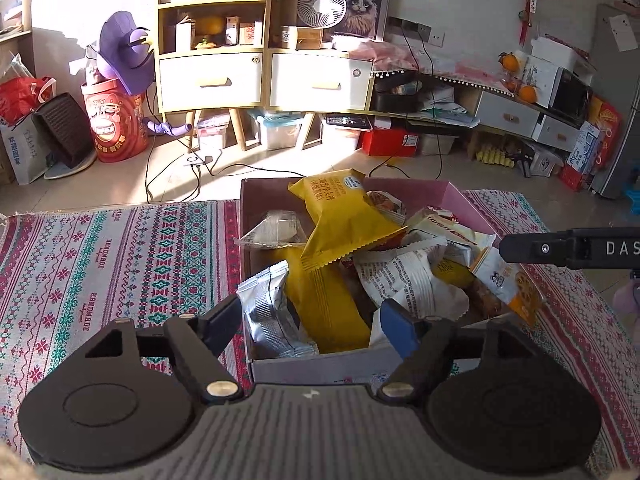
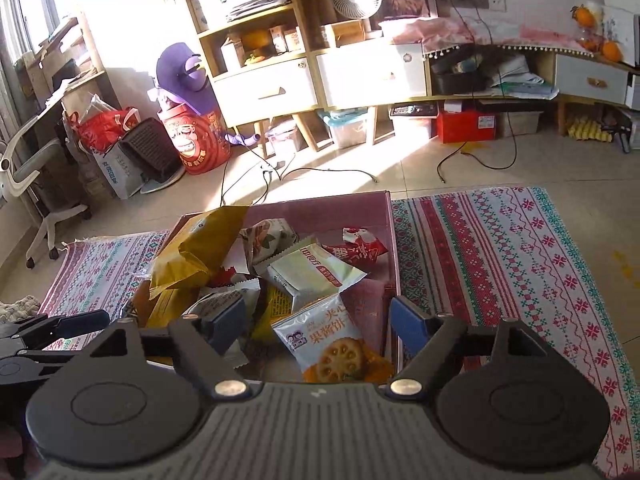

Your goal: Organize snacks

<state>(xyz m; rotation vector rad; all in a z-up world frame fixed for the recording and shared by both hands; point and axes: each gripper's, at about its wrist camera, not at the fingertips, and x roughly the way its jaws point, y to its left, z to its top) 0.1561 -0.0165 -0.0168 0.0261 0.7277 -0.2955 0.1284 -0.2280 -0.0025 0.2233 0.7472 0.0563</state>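
Note:
A pink cardboard box (image 1: 320,368) stands on a patterned cloth, heaped with snack packets. A yellow packet (image 1: 340,216) lies on top of the heap, with a silver packet (image 1: 268,312) and a crumpled white one (image 1: 404,280) nearer me. My left gripper (image 1: 310,318) hangs open over the box's near left corner, its pads touching nothing. My right gripper (image 2: 316,320) is open over the near right part of the box (image 2: 320,212), above a white and orange cookie packet (image 2: 328,340). A red packet (image 2: 356,250) lies at the back.
The patterned cloth (image 2: 500,260) spreads out on both sides of the box. Beyond it are a tiled floor with loose cables (image 1: 192,168), a wooden shelf unit (image 1: 212,80), a red drum (image 1: 116,124) and an office chair (image 2: 36,184).

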